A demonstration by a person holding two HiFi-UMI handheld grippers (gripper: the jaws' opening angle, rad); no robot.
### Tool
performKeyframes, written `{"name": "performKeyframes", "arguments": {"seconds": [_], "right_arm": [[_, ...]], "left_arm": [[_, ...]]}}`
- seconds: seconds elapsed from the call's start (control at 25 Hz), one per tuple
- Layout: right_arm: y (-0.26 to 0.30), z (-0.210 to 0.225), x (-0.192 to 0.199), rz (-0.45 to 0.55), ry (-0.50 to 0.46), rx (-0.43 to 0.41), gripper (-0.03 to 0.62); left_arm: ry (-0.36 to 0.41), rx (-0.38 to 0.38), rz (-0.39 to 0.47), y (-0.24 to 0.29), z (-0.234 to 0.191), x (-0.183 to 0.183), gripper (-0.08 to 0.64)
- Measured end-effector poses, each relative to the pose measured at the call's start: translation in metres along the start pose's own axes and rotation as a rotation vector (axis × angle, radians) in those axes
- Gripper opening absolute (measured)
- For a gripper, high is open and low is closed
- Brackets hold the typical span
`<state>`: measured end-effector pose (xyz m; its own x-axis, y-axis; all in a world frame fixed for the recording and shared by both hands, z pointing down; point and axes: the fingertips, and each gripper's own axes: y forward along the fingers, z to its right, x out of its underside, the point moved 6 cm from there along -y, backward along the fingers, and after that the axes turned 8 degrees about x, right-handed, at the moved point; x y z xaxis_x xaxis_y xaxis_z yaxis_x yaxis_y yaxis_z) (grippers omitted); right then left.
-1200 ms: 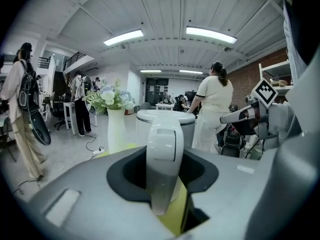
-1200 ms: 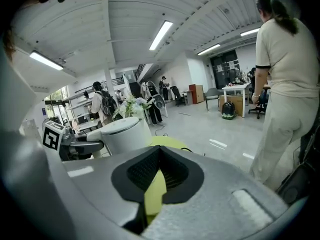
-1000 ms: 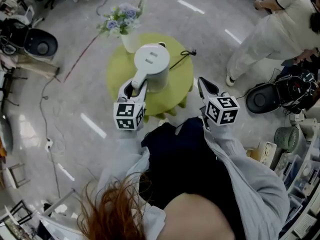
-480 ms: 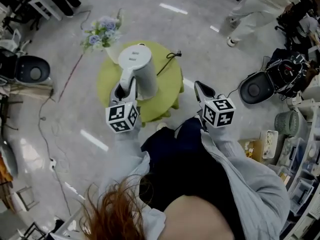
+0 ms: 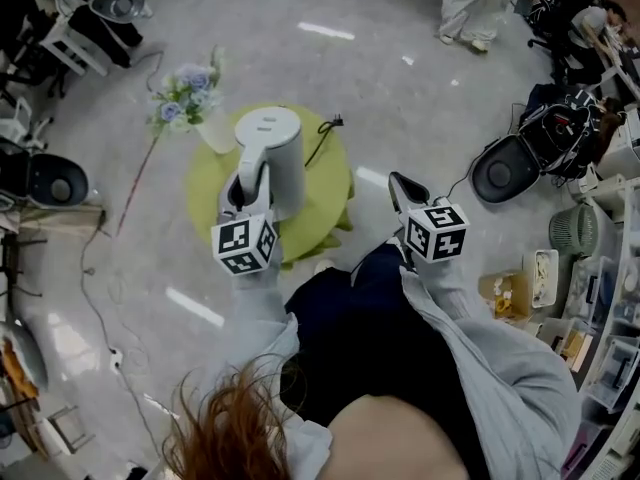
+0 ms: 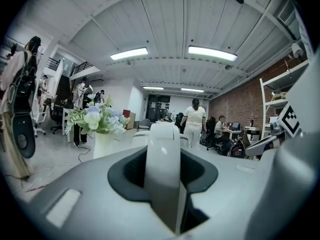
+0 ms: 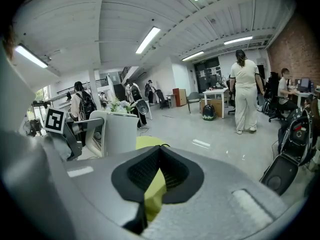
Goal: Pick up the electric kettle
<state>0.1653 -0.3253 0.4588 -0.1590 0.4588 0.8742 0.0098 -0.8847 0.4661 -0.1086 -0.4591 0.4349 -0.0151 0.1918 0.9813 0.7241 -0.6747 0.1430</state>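
A white electric kettle (image 5: 272,146) stands over the round green table (image 5: 322,203). My left gripper (image 5: 244,186) is shut on the kettle's handle (image 5: 252,168); in the left gripper view the handle (image 6: 162,176) fills the gap between the jaws. Whether the kettle's base touches the table I cannot tell. In the right gripper view the kettle (image 7: 117,131) shows at the left, with the left gripper (image 7: 75,130) on it. My right gripper (image 5: 401,188) hovers right of the table, shut, with nothing in it (image 7: 156,176).
A vase of blue and white flowers (image 5: 187,96) stands at the table's far left edge. A black cord (image 5: 326,134) trails off the table. A black round appliance (image 5: 505,176) lies on the floor at the right. A person in white (image 5: 470,3) stands far off.
The left gripper has kept its hold on the handle and risen a little with the kettle. The right gripper has drifted sideways. The person in white has moved farther away in the head view.
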Motion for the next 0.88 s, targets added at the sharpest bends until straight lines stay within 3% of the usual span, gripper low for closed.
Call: {"name": "performKeyframes", "arguments": {"seconds": [0.2,0.48,0.88], "right_arm": [[0.004,-0.005,-0.002,0.006,-0.01,-0.017,0.002],[0.012,-0.02,-0.01,0.033,-0.022,-0.076,0.002],[0.021,-0.041,-0.026,0.08,-0.042,-0.18,0.002]], "left_arm": [[0.032,0.021,0.028,-0.009,0.006,-0.019,0.153],[0.02,0.01,0.089,-0.033,0.007,-0.037,0.153],[0.047,-0.076,0.093,-0.075,0.006,-0.035,0.153]]}}
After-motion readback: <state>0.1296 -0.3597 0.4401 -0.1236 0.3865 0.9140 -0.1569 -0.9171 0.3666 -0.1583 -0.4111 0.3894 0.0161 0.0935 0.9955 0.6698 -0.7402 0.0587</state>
